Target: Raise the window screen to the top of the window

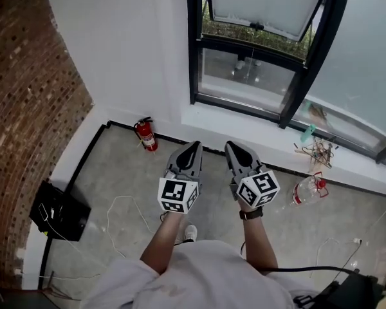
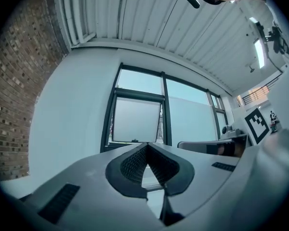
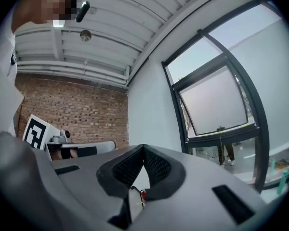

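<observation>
Left tool point(image 1: 193, 146), right tool point(image 1: 232, 146) off window point(image 1: 244, 73)

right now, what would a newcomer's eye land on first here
First the left tool and right tool, both shut and empty, side by side mid-frame. Above them the dark-framed window, its sash tilted open, fills the top right. A red fire extinguisher sits on the floor to their left, towards the brick wall.

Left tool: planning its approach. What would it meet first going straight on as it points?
Probably the lower edge of the dark-framed tilted-open frosted window sash. The shut left tool has nothing nearer in line, though depth is unclear.
</observation>
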A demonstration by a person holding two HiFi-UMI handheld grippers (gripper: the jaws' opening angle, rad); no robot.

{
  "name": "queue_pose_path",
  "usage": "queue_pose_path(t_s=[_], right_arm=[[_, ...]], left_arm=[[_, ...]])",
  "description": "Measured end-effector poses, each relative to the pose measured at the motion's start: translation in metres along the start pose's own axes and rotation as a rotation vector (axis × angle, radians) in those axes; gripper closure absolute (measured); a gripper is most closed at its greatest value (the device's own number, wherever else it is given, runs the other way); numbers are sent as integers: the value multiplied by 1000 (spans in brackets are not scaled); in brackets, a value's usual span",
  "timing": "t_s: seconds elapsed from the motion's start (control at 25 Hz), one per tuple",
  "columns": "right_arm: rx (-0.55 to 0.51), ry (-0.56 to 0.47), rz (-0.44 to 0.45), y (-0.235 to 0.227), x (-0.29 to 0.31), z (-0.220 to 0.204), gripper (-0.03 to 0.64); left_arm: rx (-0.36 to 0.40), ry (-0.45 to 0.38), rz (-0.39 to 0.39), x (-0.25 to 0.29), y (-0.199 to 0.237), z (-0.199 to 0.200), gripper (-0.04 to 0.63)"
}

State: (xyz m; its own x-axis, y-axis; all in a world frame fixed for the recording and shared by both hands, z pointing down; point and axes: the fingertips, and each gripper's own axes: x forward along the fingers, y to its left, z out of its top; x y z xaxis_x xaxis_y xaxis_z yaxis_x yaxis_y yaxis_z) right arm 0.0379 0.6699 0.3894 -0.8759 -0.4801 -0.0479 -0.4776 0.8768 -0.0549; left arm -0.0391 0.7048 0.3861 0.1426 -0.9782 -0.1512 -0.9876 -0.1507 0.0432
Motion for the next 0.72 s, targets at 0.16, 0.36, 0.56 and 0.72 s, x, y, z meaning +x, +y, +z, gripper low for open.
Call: queue_pose_path(t_s=[0.16, 0.36, 0.56, 0.72], right_arm=[[11, 82, 24, -7, 52, -15, 617], [16, 145, 5, -46, 86, -37, 617], [13, 126, 70, -78, 121, -50, 617], [-56, 86, 65, -121, 158, -50, 617]], left_arm=[[-43, -40, -36, 27, 43, 1, 597], [-68, -41, -21, 72, 84, -17, 597], [-56, -13, 2, 127, 111, -41, 597], [-36, 16, 2, 184, 124, -65, 597]])
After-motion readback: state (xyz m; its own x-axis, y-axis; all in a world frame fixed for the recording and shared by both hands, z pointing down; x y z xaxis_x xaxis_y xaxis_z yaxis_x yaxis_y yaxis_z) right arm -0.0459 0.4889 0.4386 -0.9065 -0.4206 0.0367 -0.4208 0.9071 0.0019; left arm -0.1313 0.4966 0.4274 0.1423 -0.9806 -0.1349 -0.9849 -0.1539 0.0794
